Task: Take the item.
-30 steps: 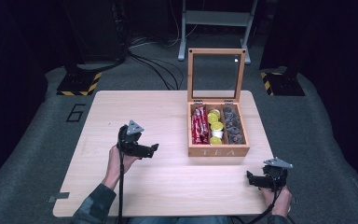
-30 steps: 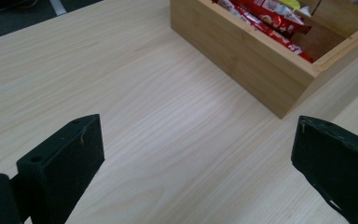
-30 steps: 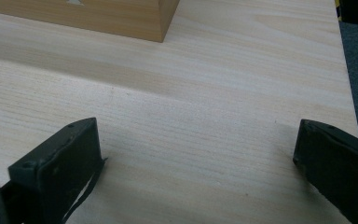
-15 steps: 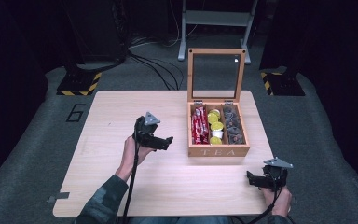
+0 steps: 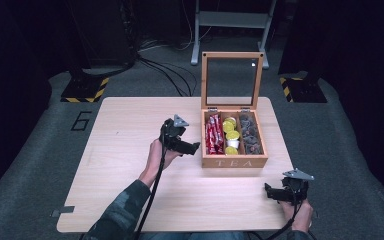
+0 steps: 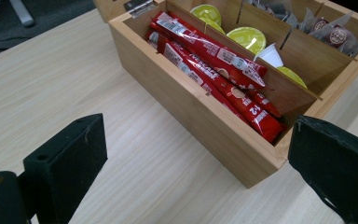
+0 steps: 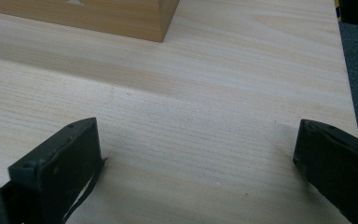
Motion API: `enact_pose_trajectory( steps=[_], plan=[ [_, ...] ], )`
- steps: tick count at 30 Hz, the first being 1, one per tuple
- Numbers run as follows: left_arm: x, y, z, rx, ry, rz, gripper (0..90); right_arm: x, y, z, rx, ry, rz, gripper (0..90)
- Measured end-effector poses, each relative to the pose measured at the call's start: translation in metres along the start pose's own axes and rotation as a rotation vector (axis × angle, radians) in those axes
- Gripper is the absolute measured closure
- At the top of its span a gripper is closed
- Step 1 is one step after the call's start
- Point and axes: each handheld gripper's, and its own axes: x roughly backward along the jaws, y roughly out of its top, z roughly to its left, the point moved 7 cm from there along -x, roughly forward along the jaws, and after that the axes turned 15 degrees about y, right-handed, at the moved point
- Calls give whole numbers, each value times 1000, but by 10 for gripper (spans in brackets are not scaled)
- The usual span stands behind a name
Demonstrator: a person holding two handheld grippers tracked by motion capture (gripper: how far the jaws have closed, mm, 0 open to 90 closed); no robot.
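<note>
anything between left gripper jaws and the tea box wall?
Nothing. In the left gripper view, bare table runs from the open left gripper to the tea box wall. High view agrees.

The surface (image 5: 130, 150) is pale wood with fine straight grain and a matt, smooth finish. The tea box (image 6: 205, 126) is a warmer light wood, smooth and matt, with thin wooden dividers; its raised lid (image 5: 232, 80) is a wooden frame around a clear pane. In it lie glossy red foil-like sticks (image 6: 214, 70), capsules with shiny yellow-green tops (image 6: 247, 37), and crinkled translucent sachets (image 6: 326, 30). The left claw (image 6: 198, 154) and right claw (image 7: 196, 163) have dull black, slightly scuffed jaws.
</note>
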Motion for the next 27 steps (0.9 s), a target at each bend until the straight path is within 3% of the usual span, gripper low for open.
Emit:
enact_pose_trajectory(
  steps=[13,18,22,27],
  plan=[
    [-18,28,-23,2,-32,-5,60,0,0,0,5,-1,2,1],
    [-27,36,-32,-17,-37,11,71,0,0,0,8,-3,3,2],
    [-35,40,-39,-62,-3,13,102,0,0,0,9,-2,2,2],
    [-48,44,-45,-28,-21,42,145,0,0,0,13,-2,3,2]
  ],
)
